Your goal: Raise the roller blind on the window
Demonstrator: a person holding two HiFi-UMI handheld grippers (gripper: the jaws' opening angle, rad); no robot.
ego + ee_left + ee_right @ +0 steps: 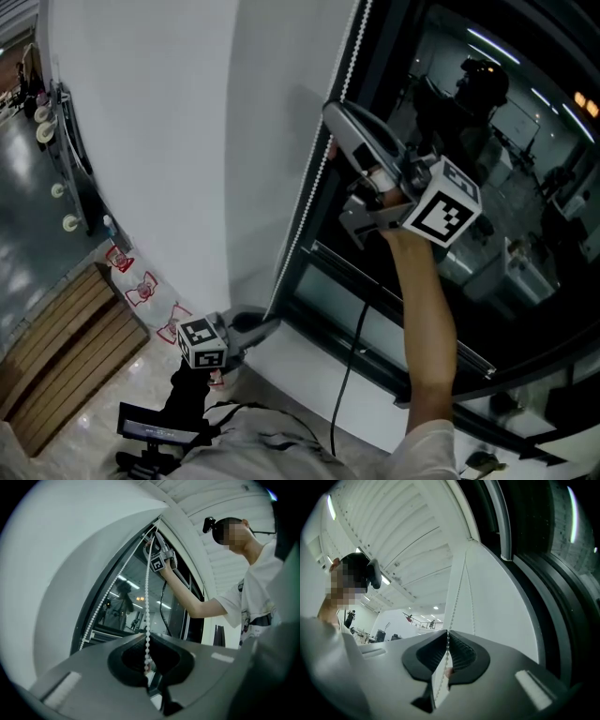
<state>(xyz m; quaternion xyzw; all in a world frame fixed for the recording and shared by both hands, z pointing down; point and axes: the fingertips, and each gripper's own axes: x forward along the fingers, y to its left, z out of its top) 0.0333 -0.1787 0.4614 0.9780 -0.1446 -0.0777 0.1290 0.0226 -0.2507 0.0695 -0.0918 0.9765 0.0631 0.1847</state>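
Head view: both pairs of jaws pinched the bead chain (302, 225) at the window.
The chain ran upright along the window frame (367, 66); the right gripper (337, 150) clamped it high, while the left gripper (262, 325) was pressed shut on the same strand well below.

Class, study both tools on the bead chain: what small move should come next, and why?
Probably open the left tool and draw the right tool downward. Both are shut on what looks like the same strand of the bead chain, right high, left low, so the lower grip would likely block the pull.
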